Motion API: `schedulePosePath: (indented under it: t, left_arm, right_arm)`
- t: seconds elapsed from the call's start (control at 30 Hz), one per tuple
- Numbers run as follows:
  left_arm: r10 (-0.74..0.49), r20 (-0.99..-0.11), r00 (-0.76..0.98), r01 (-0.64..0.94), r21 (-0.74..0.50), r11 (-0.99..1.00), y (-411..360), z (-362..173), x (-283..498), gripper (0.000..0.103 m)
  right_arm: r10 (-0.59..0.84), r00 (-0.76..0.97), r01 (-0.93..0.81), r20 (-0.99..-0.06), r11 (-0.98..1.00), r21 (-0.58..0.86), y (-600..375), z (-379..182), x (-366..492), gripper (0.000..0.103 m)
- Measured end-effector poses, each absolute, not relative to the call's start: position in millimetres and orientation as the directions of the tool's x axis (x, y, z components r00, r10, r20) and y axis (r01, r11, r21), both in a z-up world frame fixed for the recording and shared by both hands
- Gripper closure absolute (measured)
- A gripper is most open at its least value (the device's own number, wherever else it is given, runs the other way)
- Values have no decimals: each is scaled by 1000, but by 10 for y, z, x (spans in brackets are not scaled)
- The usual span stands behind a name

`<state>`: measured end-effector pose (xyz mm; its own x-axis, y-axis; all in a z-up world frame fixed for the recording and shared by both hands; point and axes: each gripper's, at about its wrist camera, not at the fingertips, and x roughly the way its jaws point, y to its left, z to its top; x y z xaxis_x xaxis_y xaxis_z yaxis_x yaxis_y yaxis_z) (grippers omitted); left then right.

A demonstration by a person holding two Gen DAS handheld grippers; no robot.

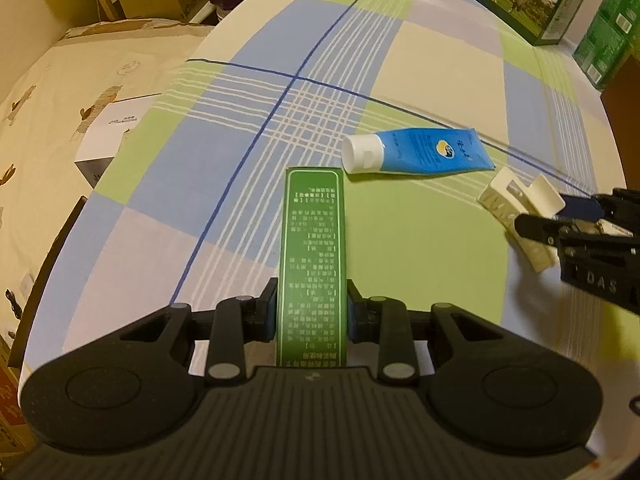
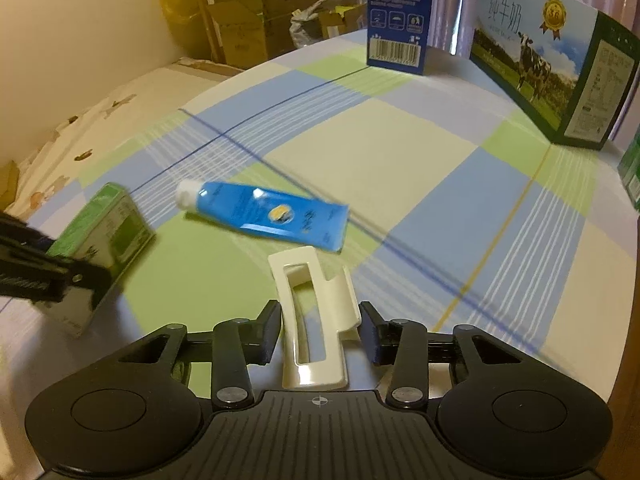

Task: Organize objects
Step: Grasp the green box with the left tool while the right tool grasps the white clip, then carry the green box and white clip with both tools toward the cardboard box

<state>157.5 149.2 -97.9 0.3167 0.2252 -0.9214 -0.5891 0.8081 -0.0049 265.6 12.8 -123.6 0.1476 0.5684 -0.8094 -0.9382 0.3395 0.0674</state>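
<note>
Green box clamped in left tongs | cream clip between right tongs, grip unclear | "DAS" on gripper

Home bedroom: bed, stacked cardboard boxes.

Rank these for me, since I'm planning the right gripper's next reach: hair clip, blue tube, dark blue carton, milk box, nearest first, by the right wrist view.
1. Hair clip, between the right gripper fingers.
2. Blue tube, ahead, slightly left.
3. Dark blue carton and milk box, far edge; too close to call.
</note>
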Motion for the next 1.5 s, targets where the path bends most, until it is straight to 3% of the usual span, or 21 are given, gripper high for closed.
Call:
schedulePosePath:
  t: [0.37, 0.93, 1.5]
  left_arm:
    - [163, -925, 343, -486, -26, 873, 1139, -983, 1536, 77]
    - [-24, -928, 372, -144, -83, 986, 98, -1070, 1867, 74]
    - [-13, -934, 356, -121, -59, 991, -78, -1076, 2166, 74]
  right_arm:
    - [546, 164, -919, -822, 387, 74, -539, -1192, 2352, 64]
    - [425, 333, -744, -842, 667, 43, -1715, -1062, 2473, 64]
    - [425, 321, -754, -846, 655, 43, -1679, -1139, 2511, 65]
